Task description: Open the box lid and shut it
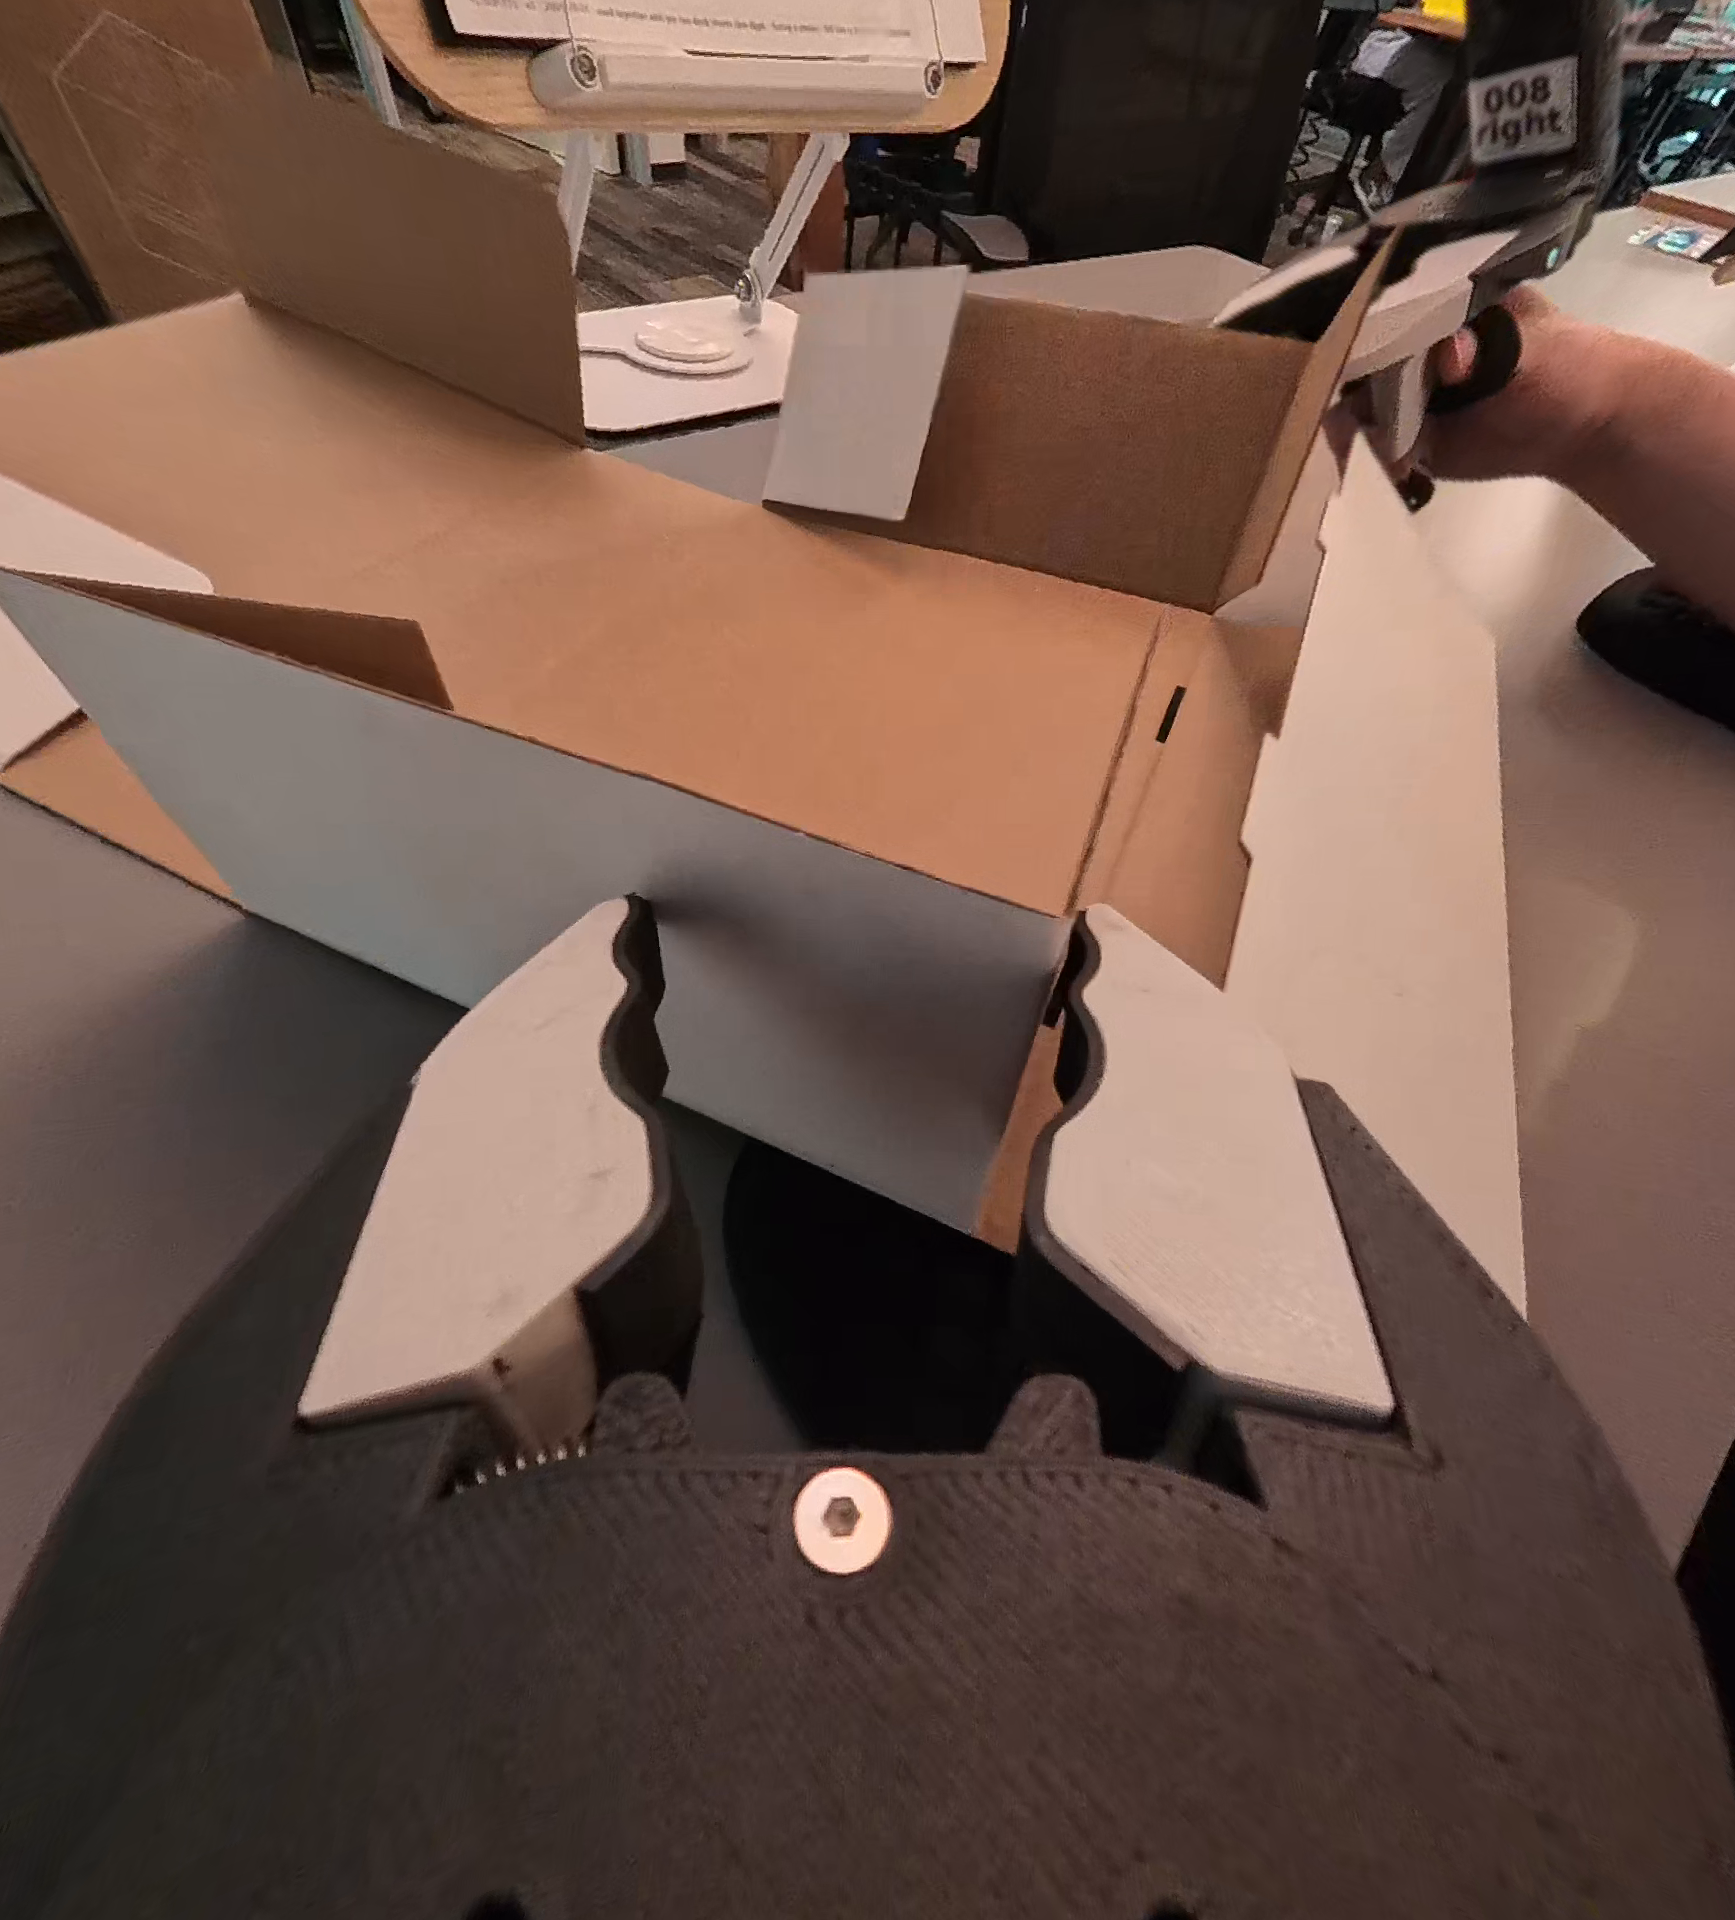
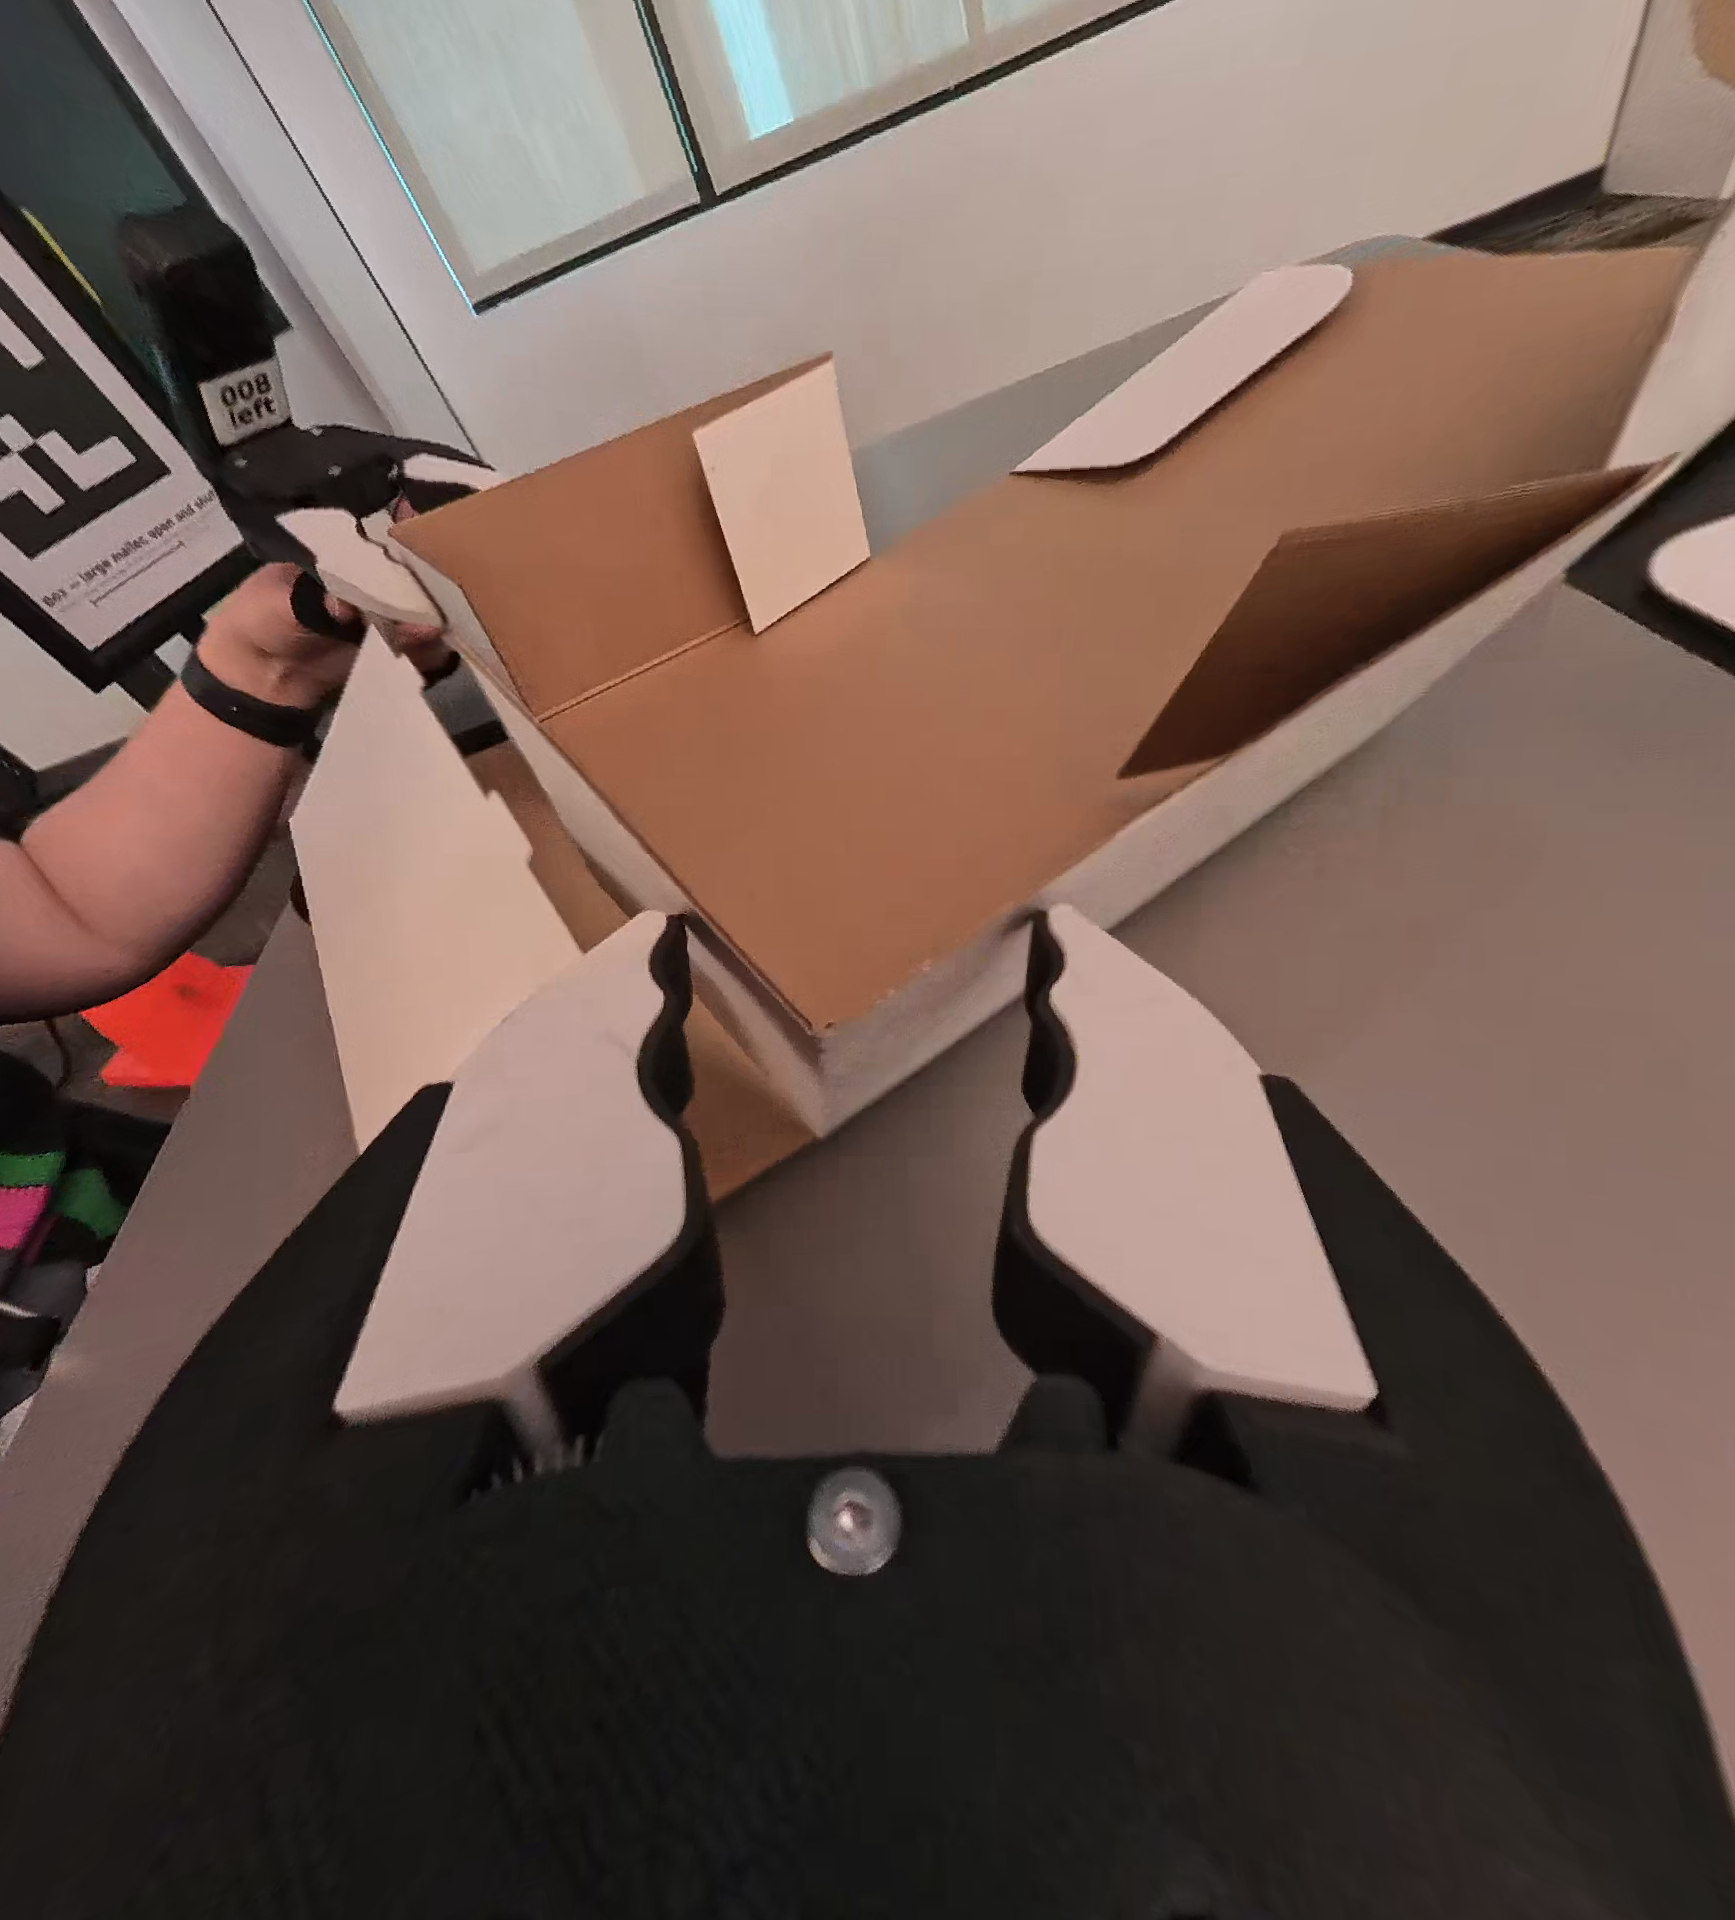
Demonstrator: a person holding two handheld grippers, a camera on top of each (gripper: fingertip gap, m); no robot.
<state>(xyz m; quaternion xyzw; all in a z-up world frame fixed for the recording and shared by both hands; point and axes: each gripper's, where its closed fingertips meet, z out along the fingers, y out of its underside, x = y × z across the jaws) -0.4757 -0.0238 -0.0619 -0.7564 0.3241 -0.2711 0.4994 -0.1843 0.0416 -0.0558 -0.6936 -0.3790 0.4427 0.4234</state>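
Left tool (image 1: 858,977): fingers spread wide, straddling a corner of the white-and-brown cardboard box (image 1: 572,821), gripping nothing. Right tool (image 2: 858,977): likewise spread at another corner. Box lay unfolded on grey desk (image 2: 1414,1039).

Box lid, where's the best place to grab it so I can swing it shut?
Take the box lid by the upright brown flap at its far edge, coming down from above, jaws open astride the thin board. The lid panel itself seems to lie flat, offering no edge to pinch.
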